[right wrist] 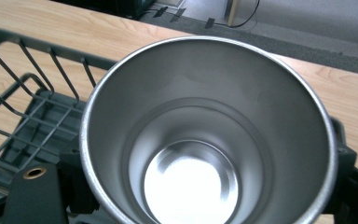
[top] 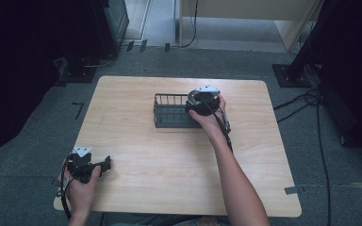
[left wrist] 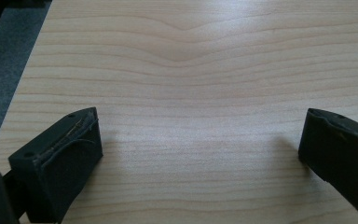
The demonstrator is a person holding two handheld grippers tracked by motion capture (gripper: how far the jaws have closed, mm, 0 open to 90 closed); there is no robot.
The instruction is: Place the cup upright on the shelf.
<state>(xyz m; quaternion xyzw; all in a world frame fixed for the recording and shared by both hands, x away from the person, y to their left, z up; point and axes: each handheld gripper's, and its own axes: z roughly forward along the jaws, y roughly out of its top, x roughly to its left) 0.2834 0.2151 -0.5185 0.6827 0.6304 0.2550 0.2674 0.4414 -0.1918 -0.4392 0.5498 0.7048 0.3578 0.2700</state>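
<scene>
A shiny steel cup sits mouth-up between the jaws of my right gripper, which is shut on it. One dark finger presses the cup's left wall. The cup hangs over the right end of a dark wire basket, whose bars run just left of the cup. At the table's front left corner, my left gripper rests low over bare wood. Its jaws stand wide apart with nothing between them.
The basket stands at the middle back of a light wooden table. Grey carpet surrounds the table, with cables on the floor to the right and dark equipment stands at the back corners.
</scene>
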